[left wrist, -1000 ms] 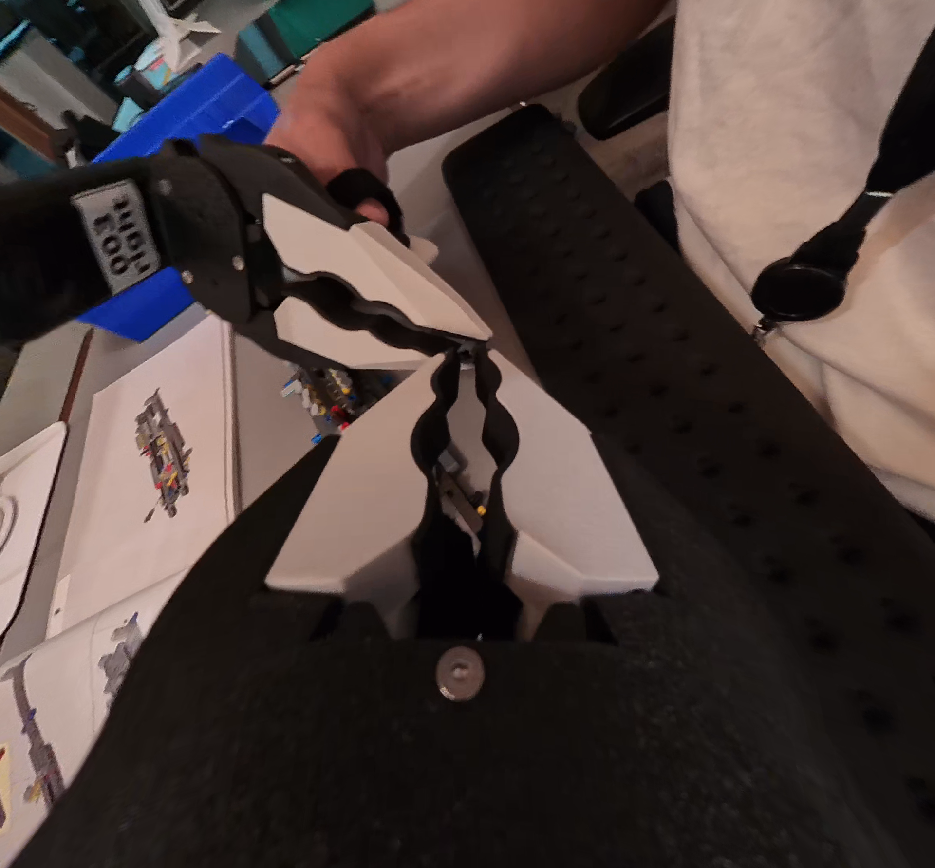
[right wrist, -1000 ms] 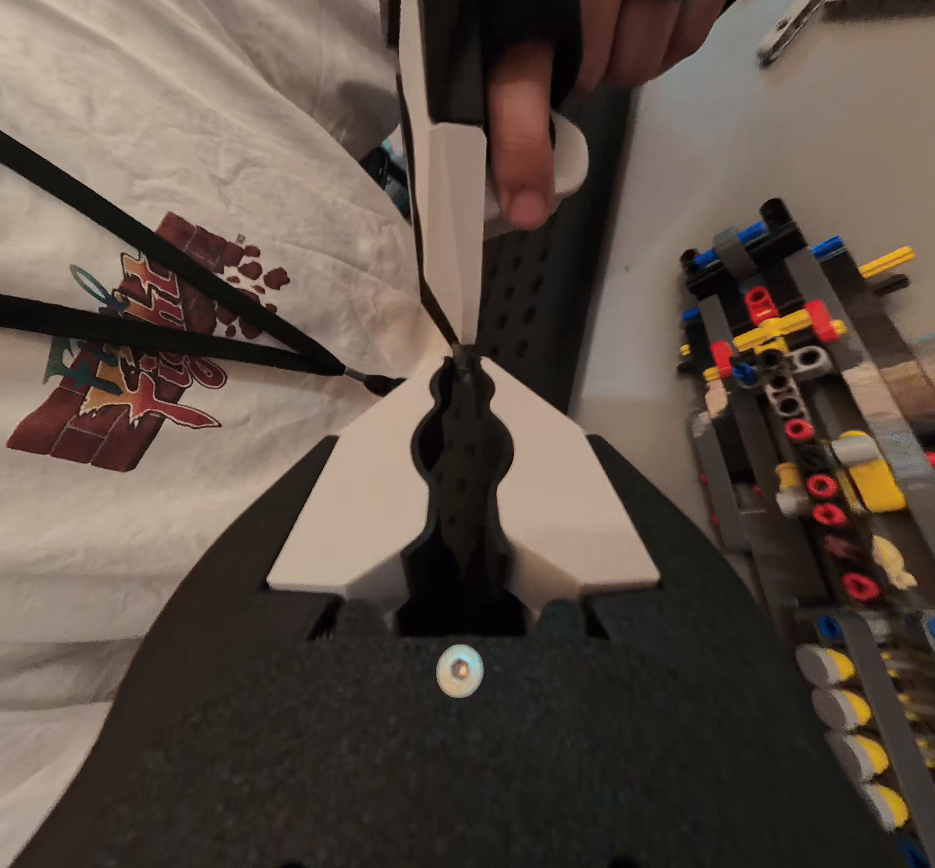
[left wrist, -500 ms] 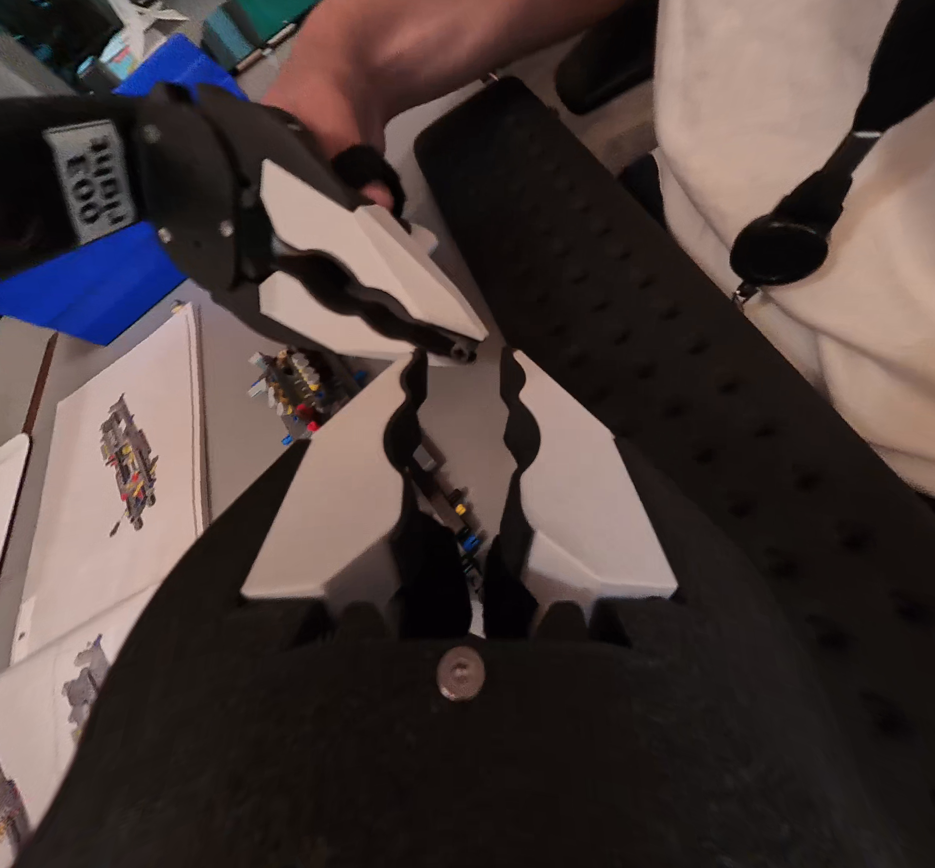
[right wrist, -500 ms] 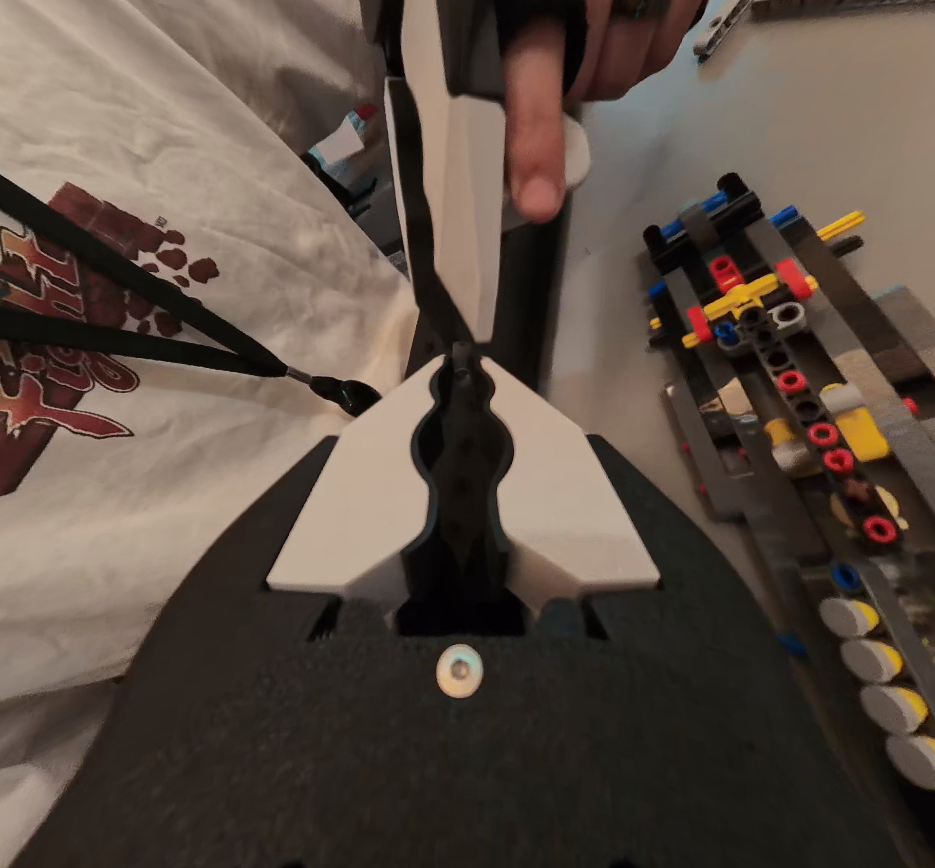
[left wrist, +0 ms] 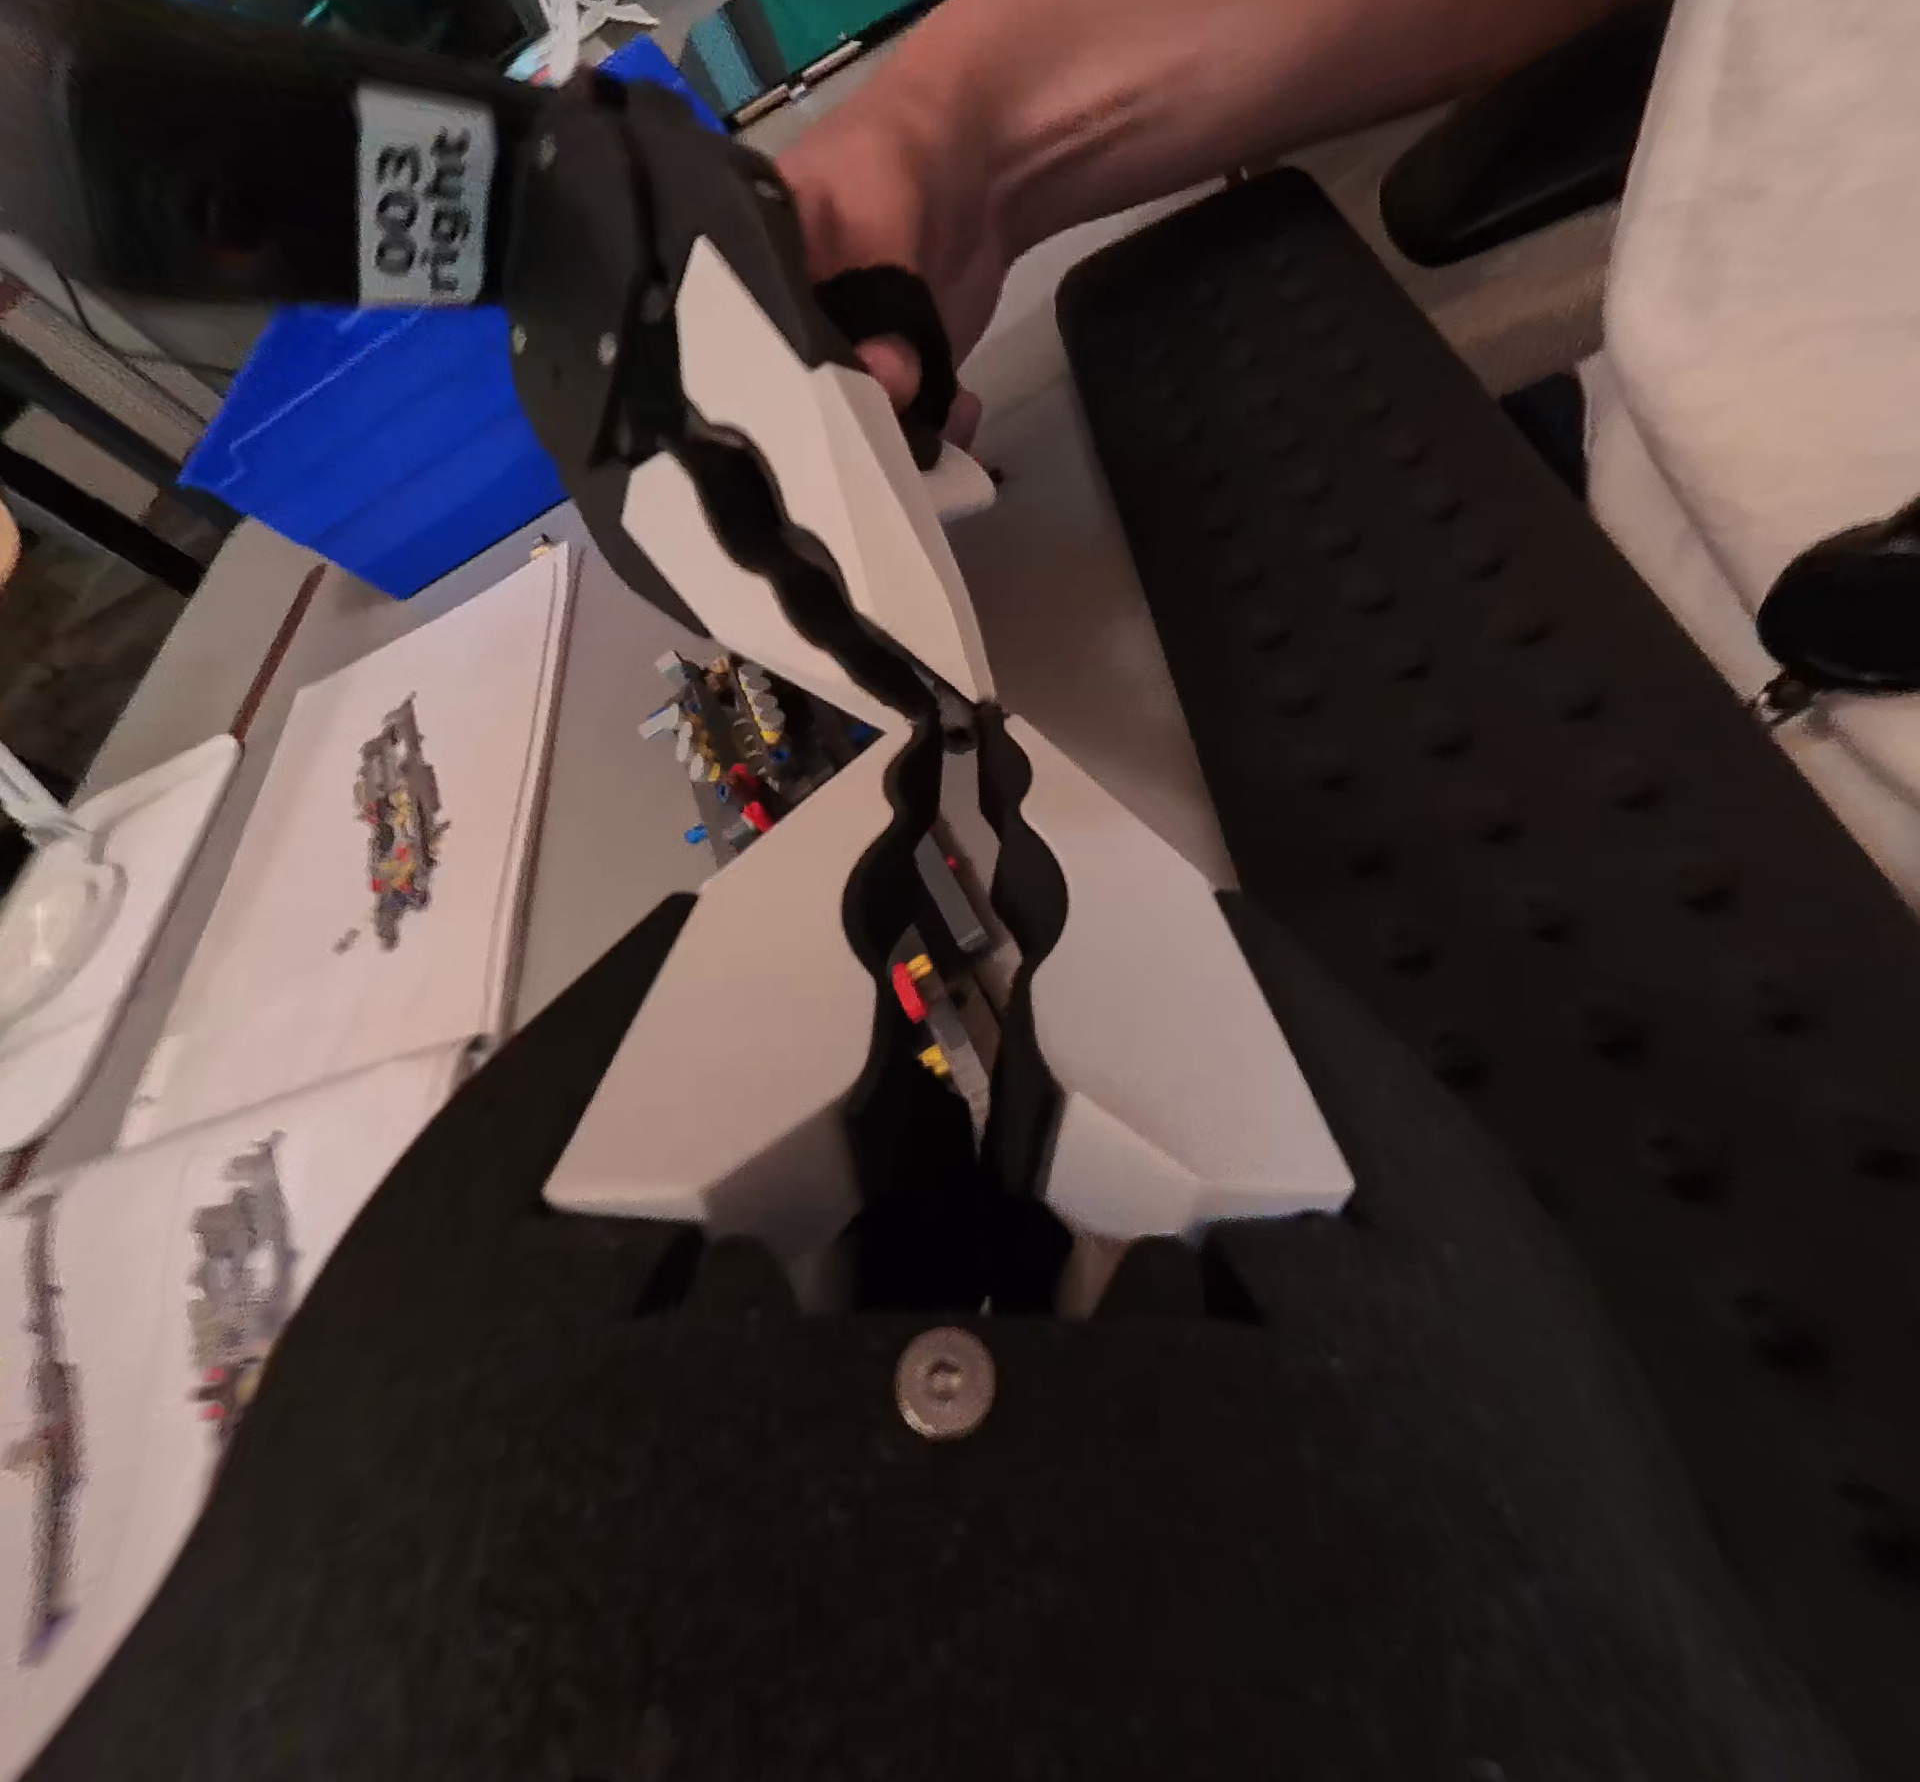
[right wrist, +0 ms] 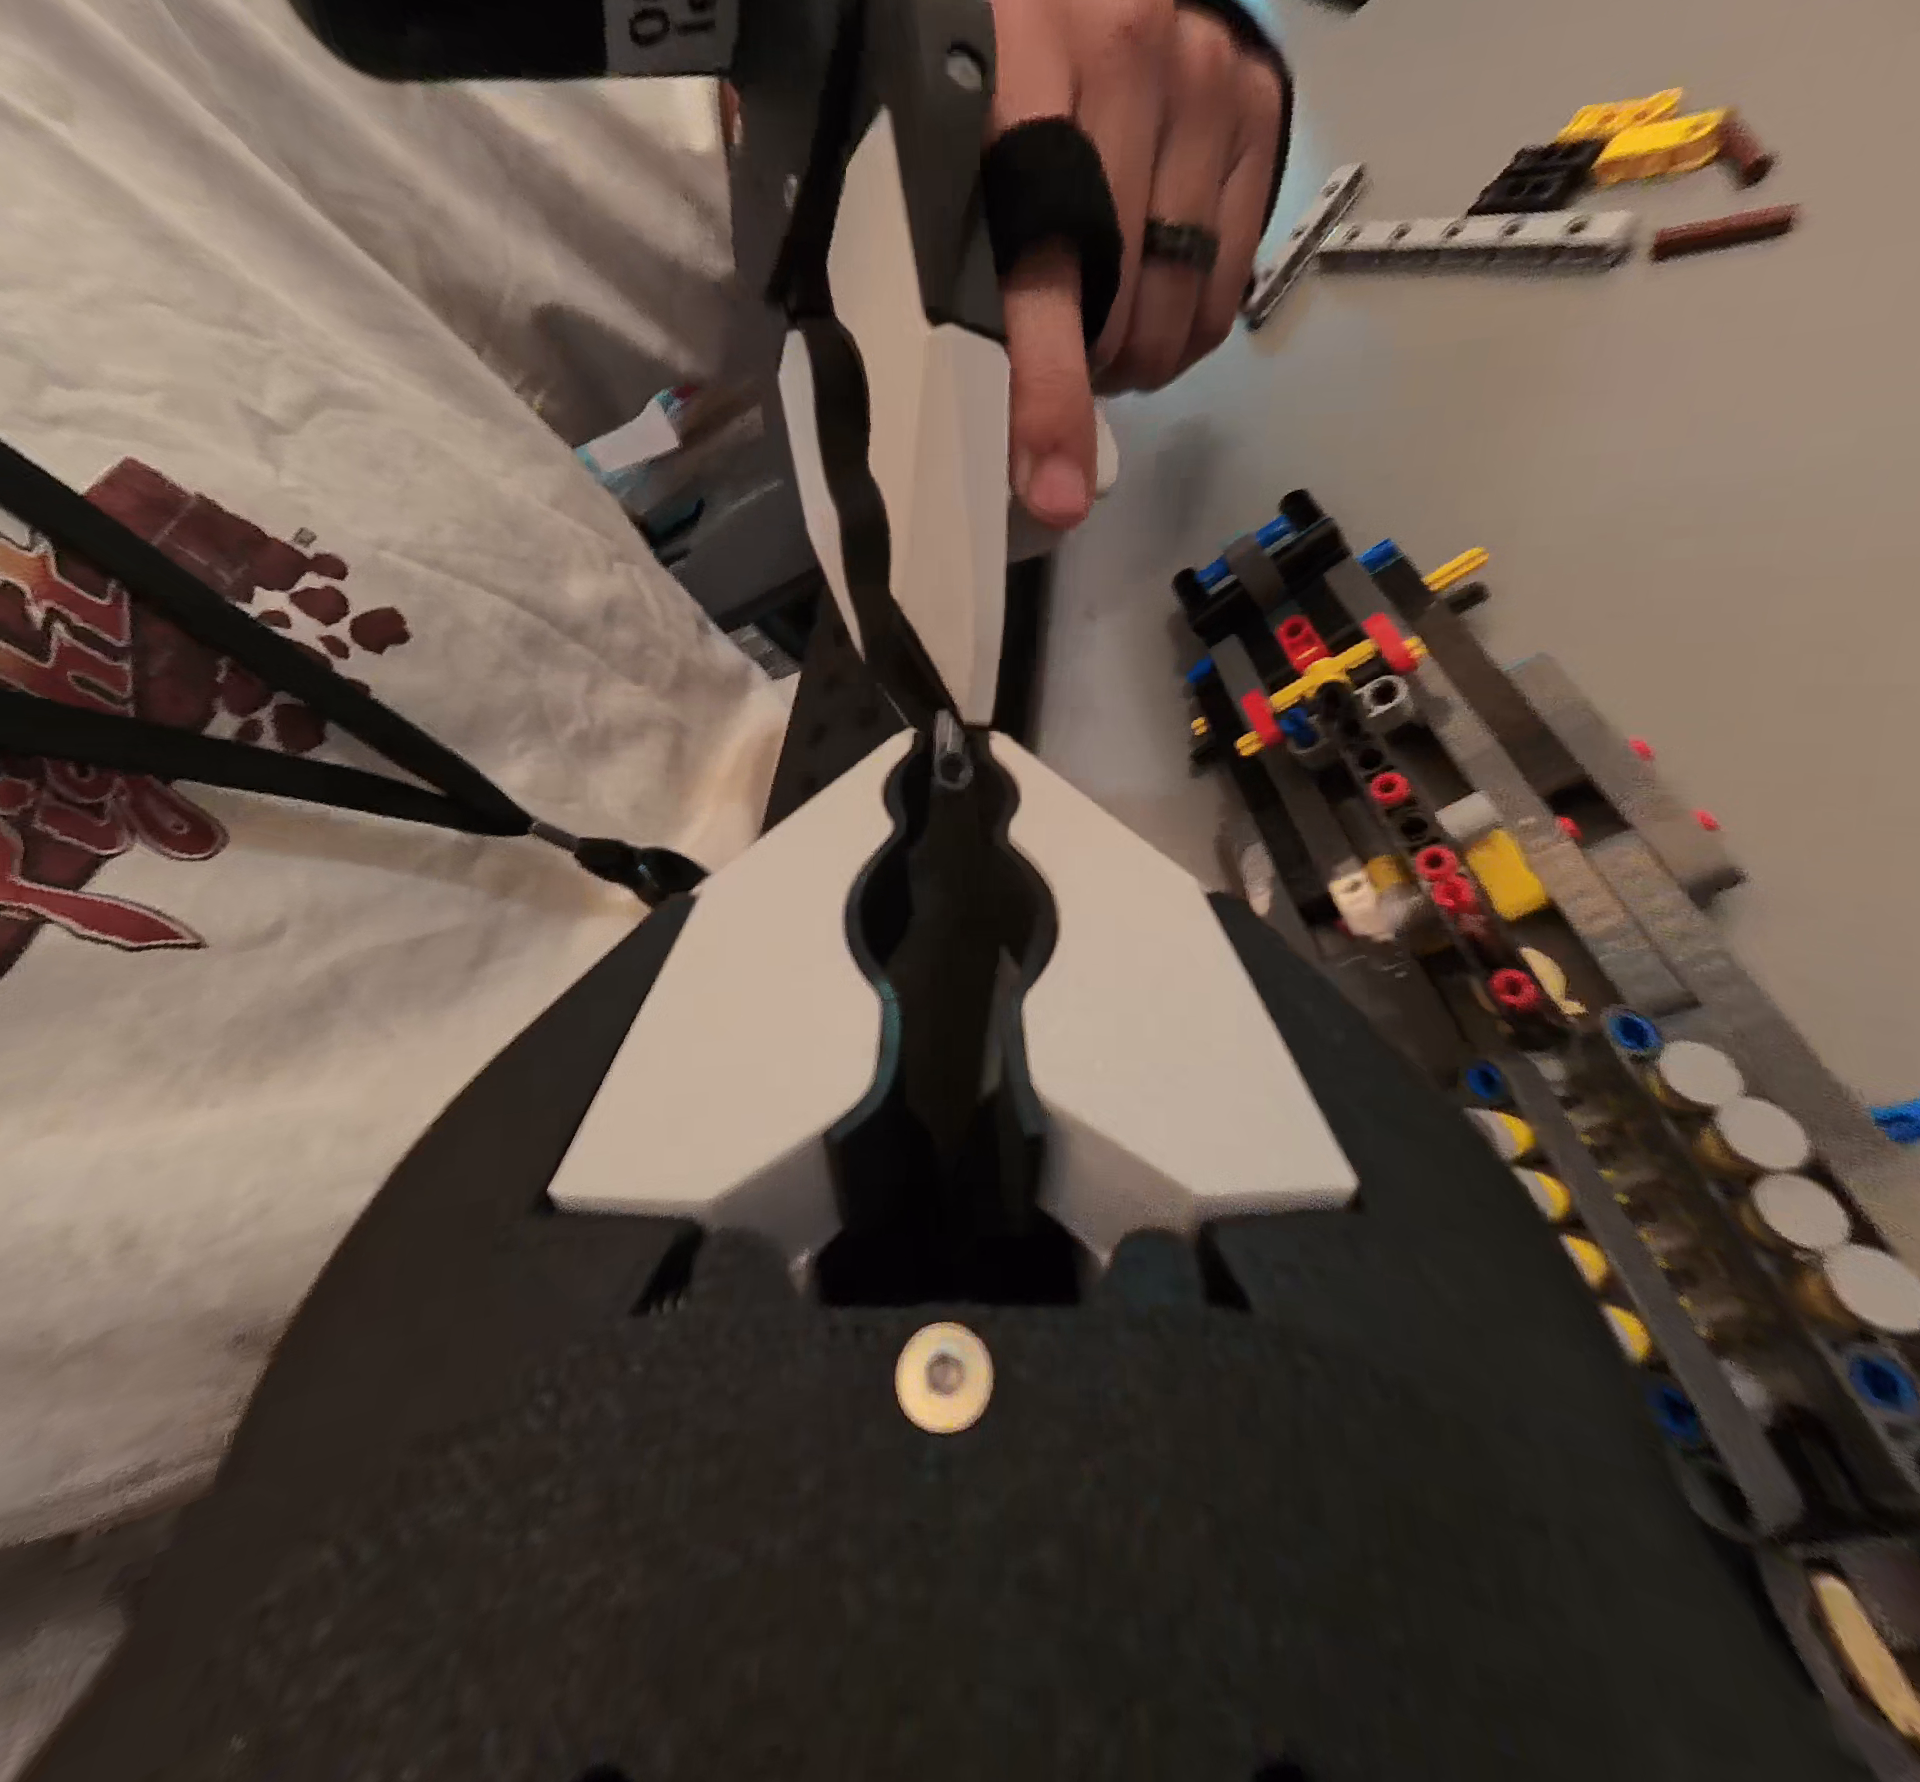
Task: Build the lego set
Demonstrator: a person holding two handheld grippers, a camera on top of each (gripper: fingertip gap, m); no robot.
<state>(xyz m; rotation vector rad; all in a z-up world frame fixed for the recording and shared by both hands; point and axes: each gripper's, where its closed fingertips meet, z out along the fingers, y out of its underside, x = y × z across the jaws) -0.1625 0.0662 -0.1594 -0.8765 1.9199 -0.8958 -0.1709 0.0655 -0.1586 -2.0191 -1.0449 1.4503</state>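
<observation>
Claws meet tip to tip; right claw and left claw both pinch one small grey pin.

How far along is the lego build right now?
Partly done: a long dark grey lego chassis with red, yellow and blue pins lies assembled on the table. In hand: both tools meet tip to tip on a small dark grey pin, the right tool shut on it. Left: loose grey beams and yellow bricks remain unused.

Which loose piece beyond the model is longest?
The light grey holed beam, lying left of the short brown bar; the yellow bricks behind are far stubbier.
</observation>
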